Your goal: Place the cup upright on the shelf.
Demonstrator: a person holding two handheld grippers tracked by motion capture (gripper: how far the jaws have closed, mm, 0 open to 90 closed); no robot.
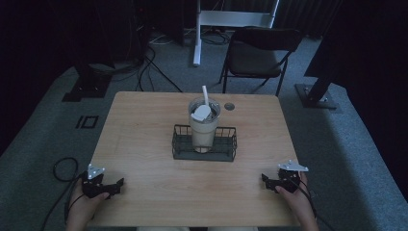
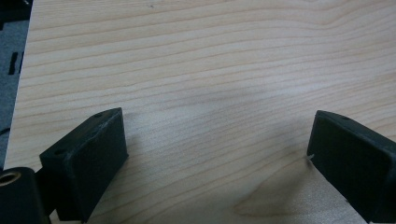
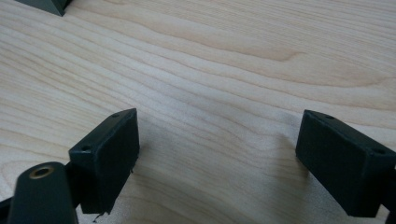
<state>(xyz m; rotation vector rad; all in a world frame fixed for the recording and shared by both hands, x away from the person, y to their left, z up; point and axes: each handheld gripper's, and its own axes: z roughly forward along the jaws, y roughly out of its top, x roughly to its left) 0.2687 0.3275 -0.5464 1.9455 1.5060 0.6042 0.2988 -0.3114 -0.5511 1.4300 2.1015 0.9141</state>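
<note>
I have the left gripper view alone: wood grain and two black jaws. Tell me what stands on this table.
Observer: A dark wire basket sits at the centre of the light wooden table.
Operator: Report what is in it.
Observer: A clear plastic cup stands upright inside, with a white straw rising from it.
Operator: Now give me the other tool.
Observer: The right tool rests near the table's front right corner, jaws apart, nothing between them. Your left tool mirrors it at front left.
</note>
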